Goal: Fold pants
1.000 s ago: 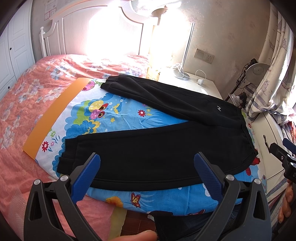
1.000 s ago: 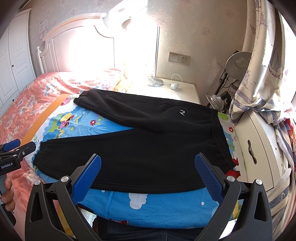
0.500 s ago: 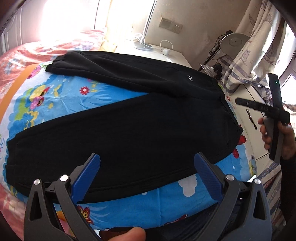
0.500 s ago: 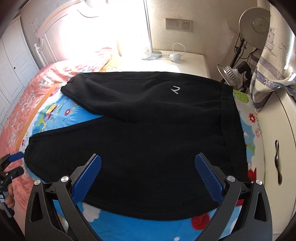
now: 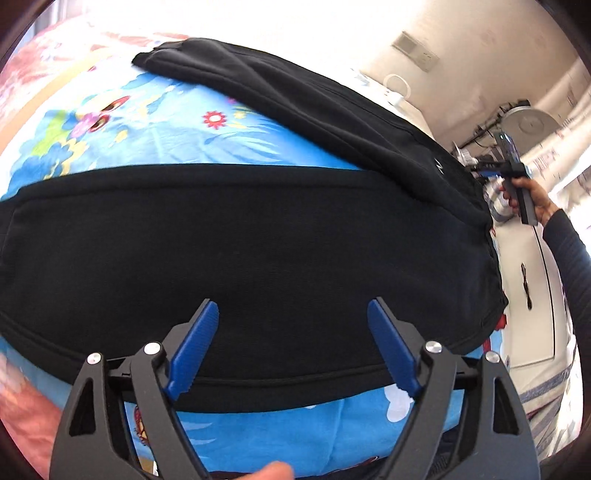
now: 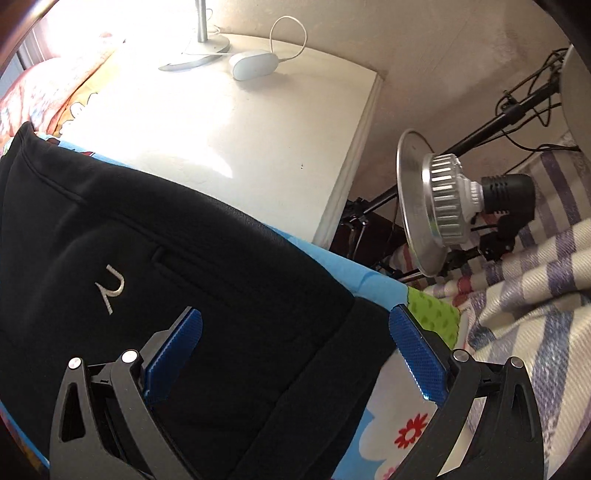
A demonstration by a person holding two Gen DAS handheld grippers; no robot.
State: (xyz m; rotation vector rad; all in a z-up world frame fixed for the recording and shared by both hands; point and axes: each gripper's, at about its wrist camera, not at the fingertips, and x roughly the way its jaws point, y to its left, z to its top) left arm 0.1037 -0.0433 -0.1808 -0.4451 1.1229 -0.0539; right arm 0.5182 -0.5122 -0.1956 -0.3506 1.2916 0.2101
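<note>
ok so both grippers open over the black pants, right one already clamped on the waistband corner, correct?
Not clamped. The right wrist view shows the right gripper open, jaws spread either side of the black pants' waistband, gripping nothing. The left gripper is open over the near leg.

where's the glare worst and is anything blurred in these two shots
Left wrist view: the wall at top is blown out white, and the bedspread at lower left is smeared. Right wrist view: sun washes out the nightstand; the pants logo stays sharp.

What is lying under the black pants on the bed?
The black pants lie on a blue cartoon-print sheet, visible around and between the legs. Whatever is directly beneath the fabric is covered and cannot be seen.
</note>
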